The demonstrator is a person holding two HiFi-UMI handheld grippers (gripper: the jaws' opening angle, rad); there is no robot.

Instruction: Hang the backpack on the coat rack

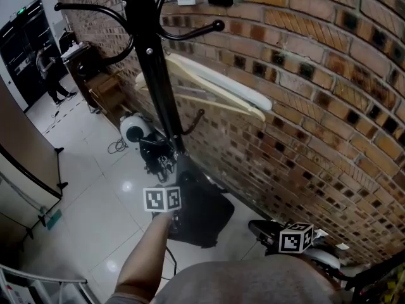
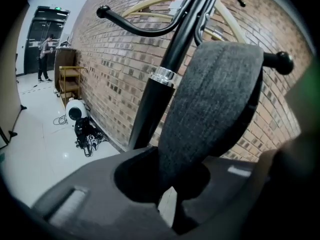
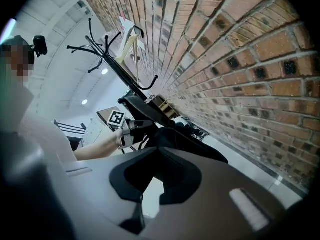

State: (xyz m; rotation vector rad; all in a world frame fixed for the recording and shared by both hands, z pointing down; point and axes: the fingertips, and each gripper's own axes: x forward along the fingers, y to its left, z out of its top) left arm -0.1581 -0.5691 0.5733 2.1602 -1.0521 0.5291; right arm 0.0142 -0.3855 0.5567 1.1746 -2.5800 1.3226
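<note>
The black coat rack (image 1: 150, 62) stands against the brick wall, with curved hooks at the top and a short hook (image 1: 197, 116) lower down. My left gripper (image 1: 169, 170) is beside the pole and shut on the backpack's grey strap (image 2: 215, 104). The strap loops up in front of a ball-tipped hook (image 2: 283, 62); whether it rests on that hook I cannot tell. The black backpack (image 1: 204, 214) hangs below this gripper, close to the floor. My right gripper (image 1: 266, 232) stays low near the wall, its jaws together with nothing in them. The right gripper view shows the left gripper (image 3: 131, 134) and the backpack (image 3: 192, 141).
Cream clothes hangers (image 1: 215, 87) hang from the rack near the wall. A white round device (image 1: 133, 129) with black cables lies on the floor behind the pole. Wooden furniture (image 1: 101, 84) stands along the wall, and a person (image 1: 49, 75) stands far off.
</note>
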